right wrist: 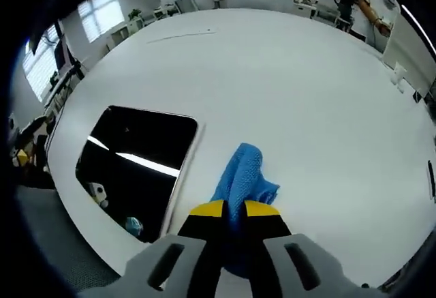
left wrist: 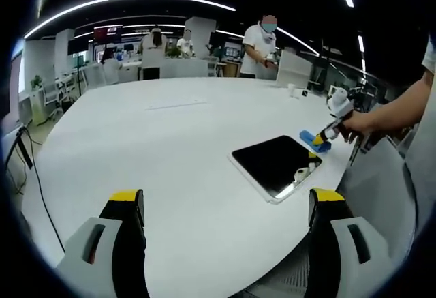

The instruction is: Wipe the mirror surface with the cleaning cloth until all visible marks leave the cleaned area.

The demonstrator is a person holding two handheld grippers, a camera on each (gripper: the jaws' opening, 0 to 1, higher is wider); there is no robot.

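Right gripper (right wrist: 234, 209): jaws pinching the blue cleaning cloth (right wrist: 240, 182), just beside the mirror's edge
Left gripper (left wrist: 227, 204): jaws spread wide, nothing between them
Mirror (right wrist: 136, 165): flat near the white table (right wrist: 286, 86) edge, reflecting ceiling lights
Writing: none readable
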